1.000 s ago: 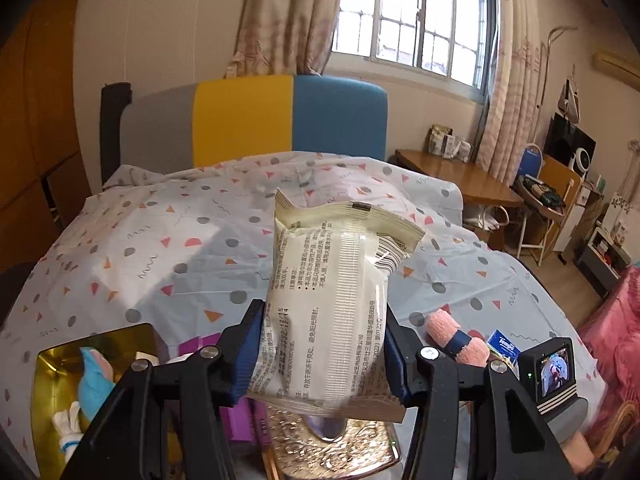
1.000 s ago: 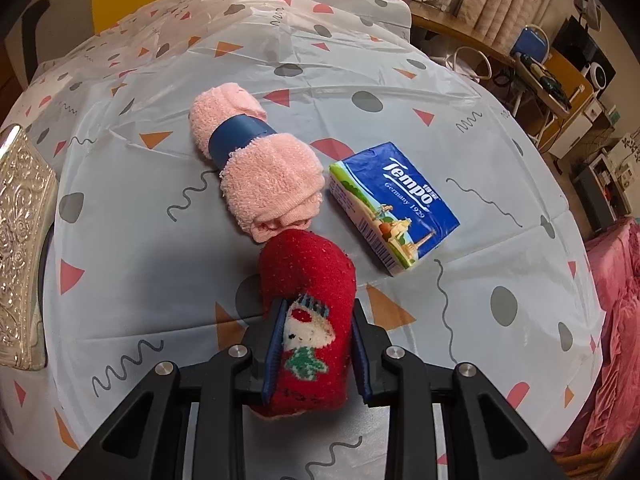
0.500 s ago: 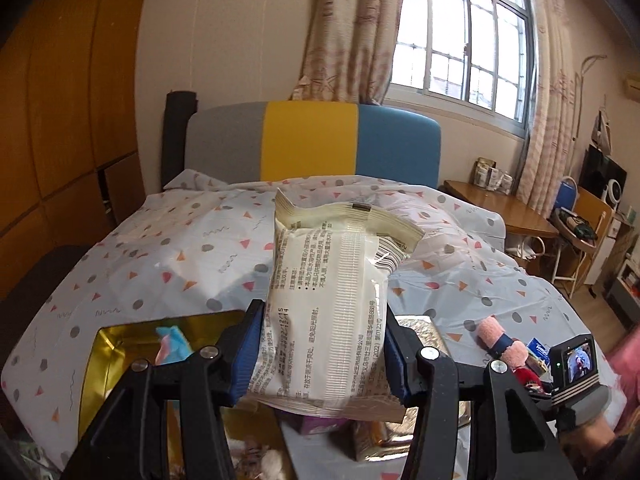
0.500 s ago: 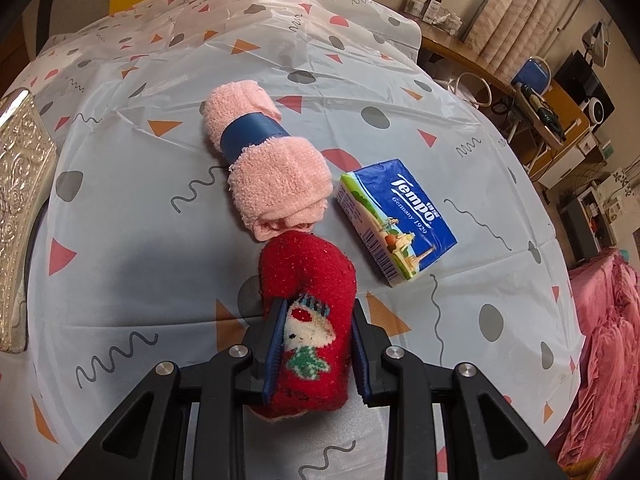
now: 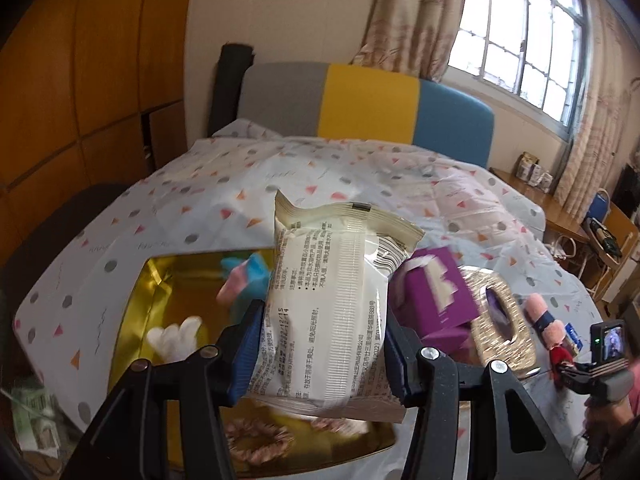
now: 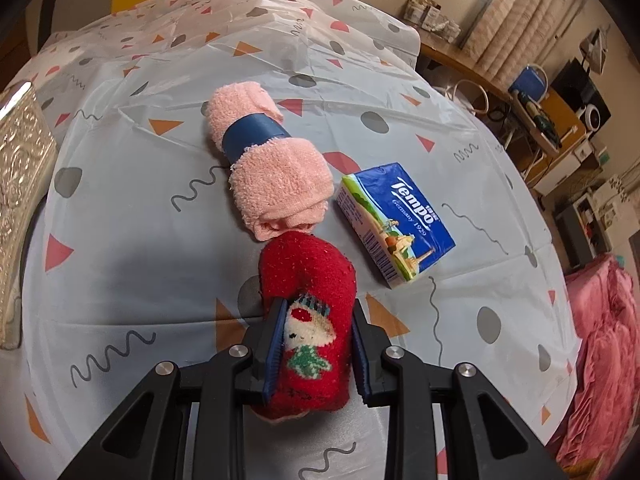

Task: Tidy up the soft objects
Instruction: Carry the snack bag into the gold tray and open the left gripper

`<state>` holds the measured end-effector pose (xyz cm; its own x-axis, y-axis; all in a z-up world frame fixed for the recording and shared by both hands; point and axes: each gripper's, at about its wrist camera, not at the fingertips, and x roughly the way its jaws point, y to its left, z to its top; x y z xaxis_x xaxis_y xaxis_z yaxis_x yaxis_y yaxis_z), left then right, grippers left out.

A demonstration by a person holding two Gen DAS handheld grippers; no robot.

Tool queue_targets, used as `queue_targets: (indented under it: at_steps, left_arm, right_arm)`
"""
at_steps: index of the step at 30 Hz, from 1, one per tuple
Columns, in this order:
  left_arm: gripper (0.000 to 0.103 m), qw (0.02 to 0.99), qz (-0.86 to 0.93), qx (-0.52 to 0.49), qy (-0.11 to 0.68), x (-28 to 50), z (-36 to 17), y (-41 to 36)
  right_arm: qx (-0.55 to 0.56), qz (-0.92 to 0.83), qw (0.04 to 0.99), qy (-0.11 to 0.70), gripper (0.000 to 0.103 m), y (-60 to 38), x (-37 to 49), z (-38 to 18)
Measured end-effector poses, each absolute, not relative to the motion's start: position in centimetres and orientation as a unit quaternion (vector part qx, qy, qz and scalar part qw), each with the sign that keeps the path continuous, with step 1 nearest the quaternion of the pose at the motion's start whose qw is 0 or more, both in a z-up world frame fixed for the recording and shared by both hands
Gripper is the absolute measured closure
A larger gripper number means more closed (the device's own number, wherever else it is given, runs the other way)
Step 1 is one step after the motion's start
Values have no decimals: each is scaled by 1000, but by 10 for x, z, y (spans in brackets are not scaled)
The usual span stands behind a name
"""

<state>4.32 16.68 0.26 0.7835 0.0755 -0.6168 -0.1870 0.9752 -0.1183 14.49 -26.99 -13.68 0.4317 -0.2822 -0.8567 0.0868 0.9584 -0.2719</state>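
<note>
- Left gripper clamps white packet; packet hides the gold box contents beyond, blurred.
- Right gripper, jaws just closing, pinches red sock; sock's near end cut off.

On the bed, the rolled towel lies just beyond the sock; the tissue pack sits right of both, the tray far left.

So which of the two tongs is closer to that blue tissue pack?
Right. The right tongs, clamped on the red sock, sit just beside the tissue pack. The left tongs, gripping a white packet, are over the gold tray, far across the bed.
</note>
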Motion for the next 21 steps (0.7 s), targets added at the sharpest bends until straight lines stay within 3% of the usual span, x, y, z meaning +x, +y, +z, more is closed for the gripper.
queue_targets:
  at_steps: [11, 21]
  left_arm:
    - [49, 900, 181, -157, 364, -34, -49, 276]
    - [49, 867, 119, -276, 397, -12, -67, 277]
  right_arm:
    - [-124, -107, 839, 519, 78, -263, 144, -138]
    - [-133, -110, 838, 518, 78, -260, 144, -139]
